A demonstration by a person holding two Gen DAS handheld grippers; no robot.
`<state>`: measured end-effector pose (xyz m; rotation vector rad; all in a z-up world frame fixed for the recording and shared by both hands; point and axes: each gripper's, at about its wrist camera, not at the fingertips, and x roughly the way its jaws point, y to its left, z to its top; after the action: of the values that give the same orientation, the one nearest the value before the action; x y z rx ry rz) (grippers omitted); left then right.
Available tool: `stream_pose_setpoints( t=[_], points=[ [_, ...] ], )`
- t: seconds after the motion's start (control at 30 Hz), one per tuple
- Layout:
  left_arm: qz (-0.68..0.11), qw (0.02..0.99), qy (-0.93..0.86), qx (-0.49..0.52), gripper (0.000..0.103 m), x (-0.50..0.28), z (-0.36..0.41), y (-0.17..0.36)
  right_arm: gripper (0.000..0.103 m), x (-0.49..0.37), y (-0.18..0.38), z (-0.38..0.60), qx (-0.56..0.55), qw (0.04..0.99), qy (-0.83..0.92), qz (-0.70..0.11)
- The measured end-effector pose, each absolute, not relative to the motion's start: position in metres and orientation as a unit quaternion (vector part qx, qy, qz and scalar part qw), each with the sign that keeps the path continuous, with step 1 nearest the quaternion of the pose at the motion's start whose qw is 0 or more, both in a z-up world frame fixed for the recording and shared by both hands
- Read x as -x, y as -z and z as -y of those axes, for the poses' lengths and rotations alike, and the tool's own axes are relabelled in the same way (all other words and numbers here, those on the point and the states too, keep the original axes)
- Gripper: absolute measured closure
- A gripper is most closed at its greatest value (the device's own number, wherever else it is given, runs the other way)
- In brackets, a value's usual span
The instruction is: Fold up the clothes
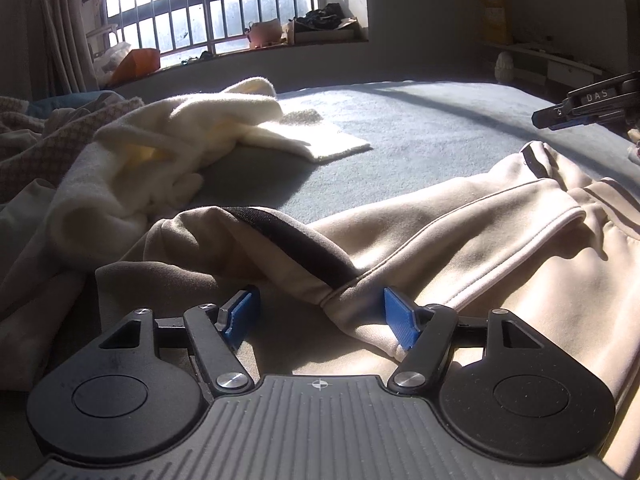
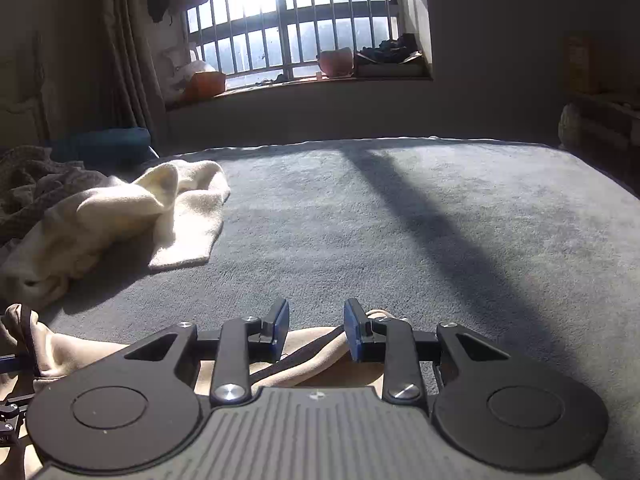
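The left gripper (image 1: 320,312), jaws apart, straddles a fold of beige trousers (image 1: 460,240). The right gripper (image 2: 316,328) hangs open over their edge; only its view shows the bare blanket (image 2: 400,220) ahead.

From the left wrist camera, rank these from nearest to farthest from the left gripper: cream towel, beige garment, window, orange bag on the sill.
From the left gripper:
1. beige garment, lying between its open fingers.
2. cream towel, ahead on the left.
3. orange bag, far left on the sill.
4. window, just behind the bag.
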<state>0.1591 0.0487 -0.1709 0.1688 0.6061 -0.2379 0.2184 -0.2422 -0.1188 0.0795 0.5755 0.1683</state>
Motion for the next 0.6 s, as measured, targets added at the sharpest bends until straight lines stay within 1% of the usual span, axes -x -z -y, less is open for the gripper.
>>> stream_pose_setpoints(
  t=[0.1,0.17,0.23,0.3,0.43,0.47,0.5,0.6],
  points=[
    [-0.298,0.944,0.116,-0.081,0.033,-0.16,-0.049,0.171,0.071,-0.207,0.111,0.206,-0.011,0.947,-0.155,-0.281],
    [-0.298,0.944,0.115,-0.081,0.033,-0.16,-0.05,0.17,0.072,-0.203,0.125,0.179,0.037,0.935,-0.187,-0.299],
    [-0.298,0.945,0.113,-0.077,0.033,-0.16,-0.051,0.167,0.072,-0.202,0.15,0.161,0.073,0.917,-0.203,-0.337],
    [-0.297,0.946,0.11,-0.07,0.033,-0.159,-0.054,0.163,0.072,-0.193,0.171,0.159,0.076,0.921,-0.201,-0.324],
    [-0.266,0.955,0.113,-0.063,0.033,-0.158,-0.066,0.143,0.072,-0.189,0.168,0.161,0.068,0.921,-0.202,-0.326],
    [-0.268,0.954,0.113,-0.066,0.033,-0.164,-0.069,0.141,0.072,-0.188,0.168,0.162,0.068,0.922,-0.202,-0.325],
    [-0.274,0.953,0.112,-0.069,0.033,-0.17,-0.072,0.14,0.072,-0.187,0.168,0.162,0.068,0.922,-0.202,-0.324],
    [-0.347,0.931,0.106,-0.049,0.033,-0.203,-0.087,0.156,0.072,-0.185,0.169,0.164,0.068,0.923,-0.202,-0.321]
  ],
)
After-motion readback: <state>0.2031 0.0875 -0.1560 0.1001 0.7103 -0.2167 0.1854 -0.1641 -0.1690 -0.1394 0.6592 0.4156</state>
